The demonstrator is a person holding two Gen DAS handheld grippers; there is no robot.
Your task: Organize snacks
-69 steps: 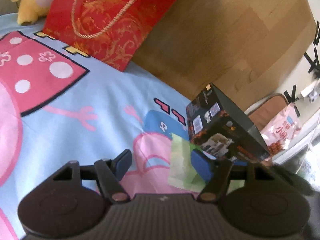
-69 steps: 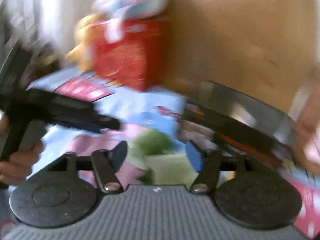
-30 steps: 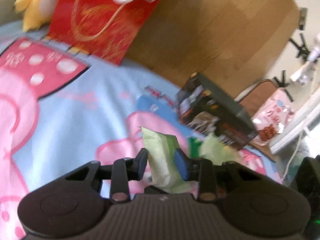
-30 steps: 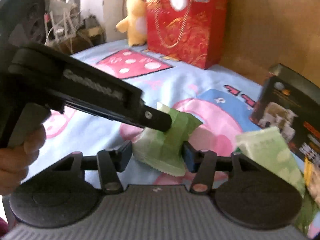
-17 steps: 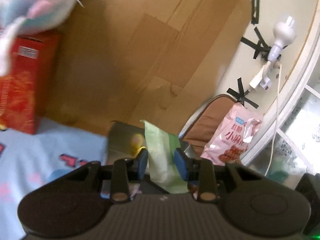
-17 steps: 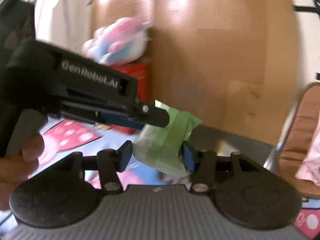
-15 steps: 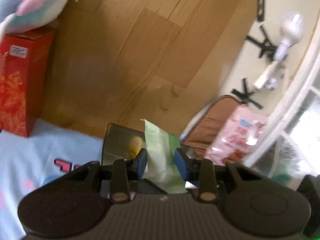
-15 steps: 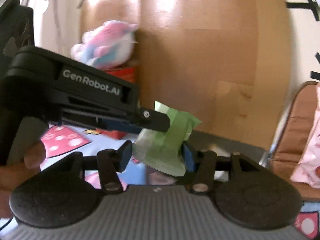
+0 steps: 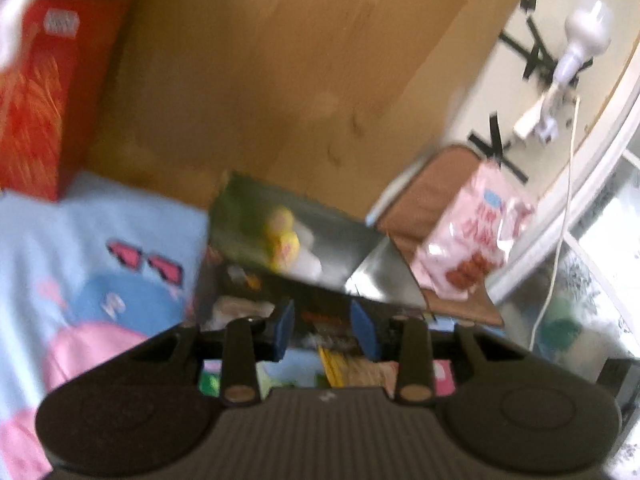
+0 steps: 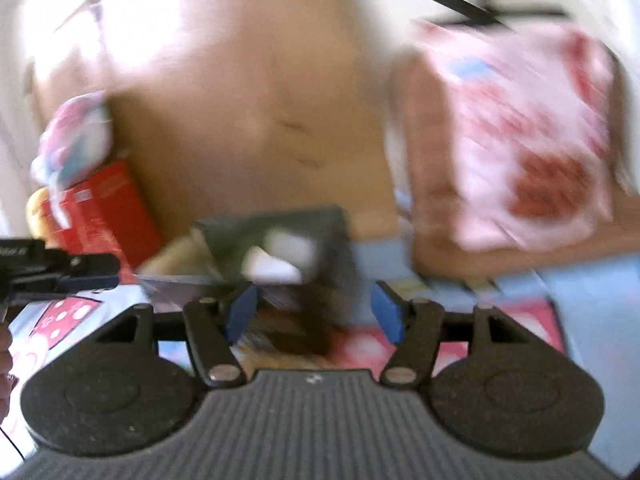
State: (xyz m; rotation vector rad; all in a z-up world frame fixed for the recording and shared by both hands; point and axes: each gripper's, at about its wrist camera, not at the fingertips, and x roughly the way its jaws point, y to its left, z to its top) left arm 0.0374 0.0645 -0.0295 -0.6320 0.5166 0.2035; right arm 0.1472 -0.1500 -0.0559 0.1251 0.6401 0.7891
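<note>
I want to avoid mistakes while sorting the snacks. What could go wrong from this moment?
Both views are blurred by motion, so the next grab may miss. The left gripper and right gripper both hang open close over the dark box, so they might knock it or each other.

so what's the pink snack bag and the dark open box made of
The pink snack bag looks like thin glossy plastic film: it crinkles and catches light. The dark open box seems to be printed cardboard with a silvery, foil-like lining inside; blur leaves that uncertain.
</note>
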